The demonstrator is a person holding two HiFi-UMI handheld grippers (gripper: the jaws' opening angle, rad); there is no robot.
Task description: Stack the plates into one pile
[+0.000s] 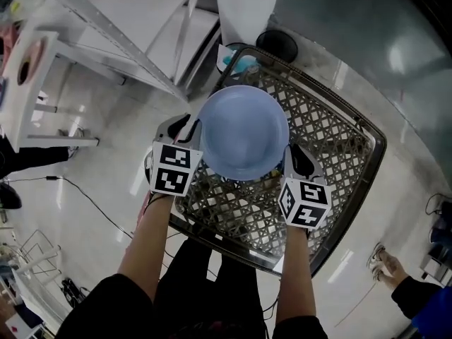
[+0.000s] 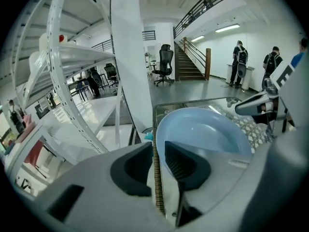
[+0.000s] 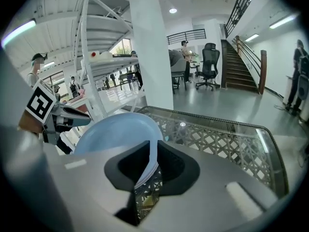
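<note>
A light blue plate (image 1: 244, 129) hangs above the lattice-topped table (image 1: 339, 136), between my two grippers. My left gripper (image 1: 189, 127) is at the plate's left rim. In the left gripper view the plate (image 2: 207, 129) lies against the right pad only. A gap shows the table's braided edge beside the other pad, so the left gripper (image 2: 158, 151) stands open round the rim. My right gripper (image 1: 293, 154) is at the plate's right rim. In the right gripper view it (image 3: 154, 153) is shut on the plate (image 3: 116, 129), whose edge shows several layered lines.
White shelving (image 1: 106, 20) and a white pillar (image 1: 247, 6) stand beyond the table's far corner. A teal object (image 1: 244, 63) and a dark round thing (image 1: 277, 44) lie there. A cable (image 1: 85, 200) runs over the glossy floor at left. A person's shoe (image 1: 385, 260) is at lower right.
</note>
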